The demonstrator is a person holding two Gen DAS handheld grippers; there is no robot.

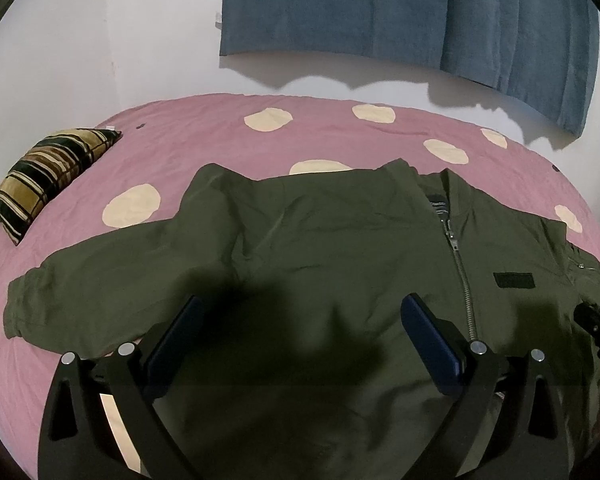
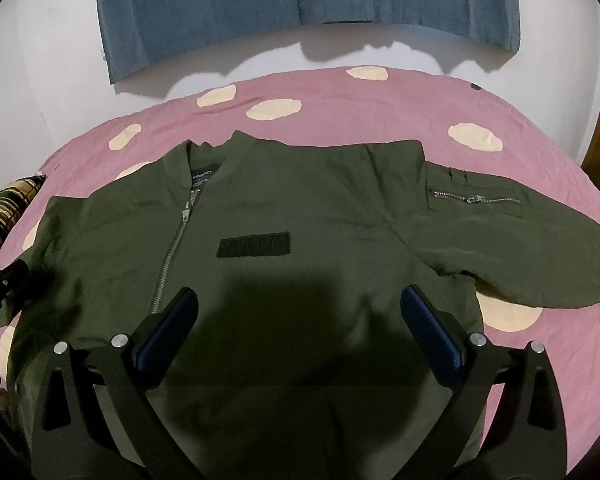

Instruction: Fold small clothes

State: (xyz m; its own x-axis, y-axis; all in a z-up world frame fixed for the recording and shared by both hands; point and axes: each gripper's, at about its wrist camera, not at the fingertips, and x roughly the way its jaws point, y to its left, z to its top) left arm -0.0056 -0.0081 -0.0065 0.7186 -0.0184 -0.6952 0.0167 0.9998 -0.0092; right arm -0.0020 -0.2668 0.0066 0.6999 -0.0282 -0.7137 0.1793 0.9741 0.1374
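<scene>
Your left gripper [image 1: 300, 336] hangs at the bottom of its frame with its blue-padded fingers [image 1: 430, 336] wide apart, nothing between them. Same deal with your right gripper [image 2: 300, 326], fingers spread and empty. Both hover over the olive-green zip-up bomber jacket [image 2: 300, 216], lying flat and face-up mid-frame on the pink bedsheet with cream polka dots [image 1: 204, 128], sleeves out sideways. Far left sits a striped brown-and-black pillow [image 1: 48, 176]; a blue curtain [image 1: 380, 12] hangs at the top.
</scene>
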